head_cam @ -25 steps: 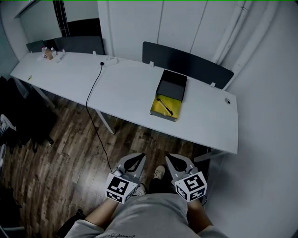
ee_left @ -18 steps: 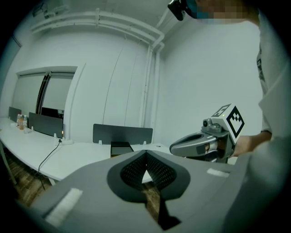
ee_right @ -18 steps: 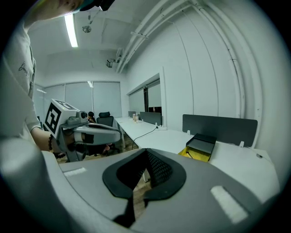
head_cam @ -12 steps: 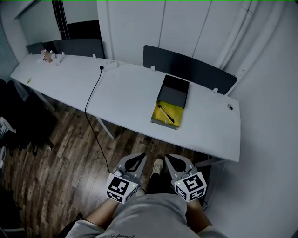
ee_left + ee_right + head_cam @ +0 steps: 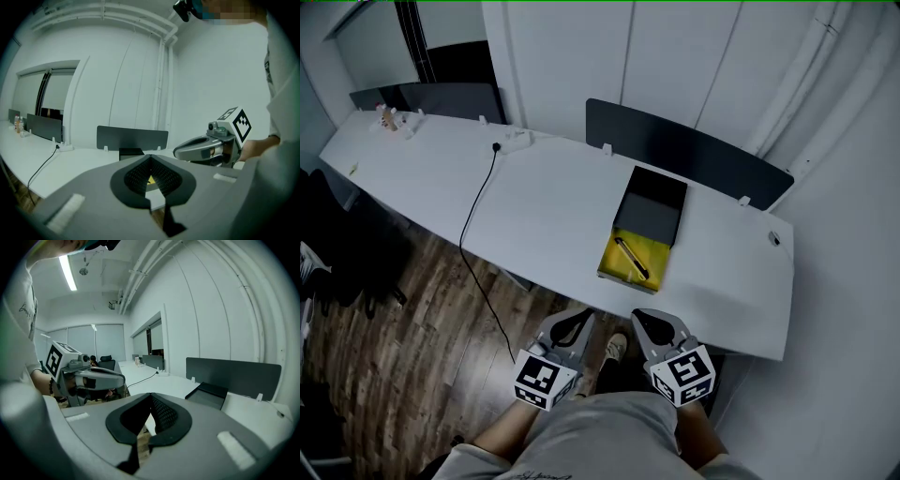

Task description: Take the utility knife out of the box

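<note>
On the white table [image 5: 553,202] lies an open box: its yellow tray [image 5: 636,259] holds a dark, slim utility knife [image 5: 630,257], and the black lid [image 5: 652,208] sits behind it. My left gripper [image 5: 577,319] and right gripper [image 5: 637,320] hang side by side close to my body, short of the table's near edge, both shut and empty. In the left gripper view the shut left gripper [image 5: 151,157] points at the black lid [image 5: 131,152], with the right gripper [image 5: 206,149] beside it. In the right gripper view the right gripper [image 5: 151,395] is shut, and the lid [image 5: 209,395] lies ahead to the right.
A black cable [image 5: 473,234] runs from a power strip [image 5: 517,141] off the table's front edge down to the wood floor [image 5: 412,347]. Dark divider panels [image 5: 684,145] stand along the back. Small items [image 5: 389,118] sit at the far left, and a small object [image 5: 775,239] near the right end.
The table and box have come closer and lower in the head view as I move towards them. Both grippers stay shut and in the same place against my body.
</note>
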